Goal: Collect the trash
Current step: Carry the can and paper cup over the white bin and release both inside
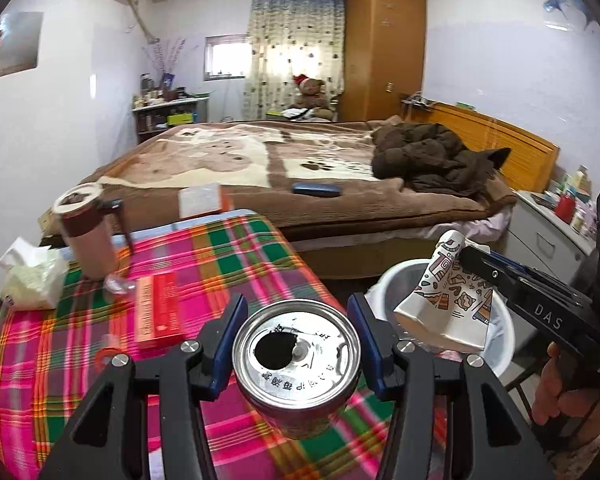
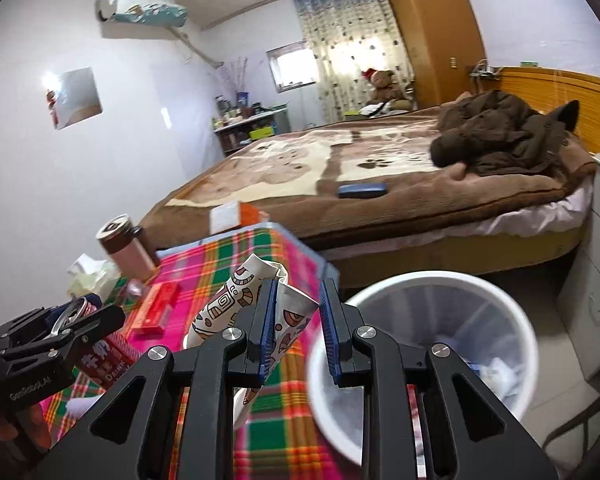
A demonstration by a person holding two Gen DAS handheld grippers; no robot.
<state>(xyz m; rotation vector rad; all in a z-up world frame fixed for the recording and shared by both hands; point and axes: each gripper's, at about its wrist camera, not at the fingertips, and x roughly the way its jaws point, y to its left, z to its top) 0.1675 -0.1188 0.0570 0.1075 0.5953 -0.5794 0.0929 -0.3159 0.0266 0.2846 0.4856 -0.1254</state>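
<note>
My left gripper [image 1: 296, 344] is shut on an opened drink can [image 1: 296, 364], held above the plaid tablecloth [image 1: 204, 264]; the can shows red in the right wrist view [image 2: 104, 356]. My right gripper [image 2: 298, 328] holds a crushed patterned paper cup [image 2: 236, 300] against its left pad; the jaws stand partly apart. In the left wrist view the cup [image 1: 448, 300] hangs over the white trash bin [image 1: 500, 344]. The bin [image 2: 440, 292] stands on the floor right of the table, with some scraps inside.
On the table stand a brown lidded mug [image 1: 86, 232], a tissue pack [image 1: 32, 276], a red box [image 1: 156, 312] and a small clear wrapper [image 1: 116, 282]. The bed [image 1: 300, 168] with a brown jacket lies behind. A white cabinet [image 2: 596, 280] stands right of the bin.
</note>
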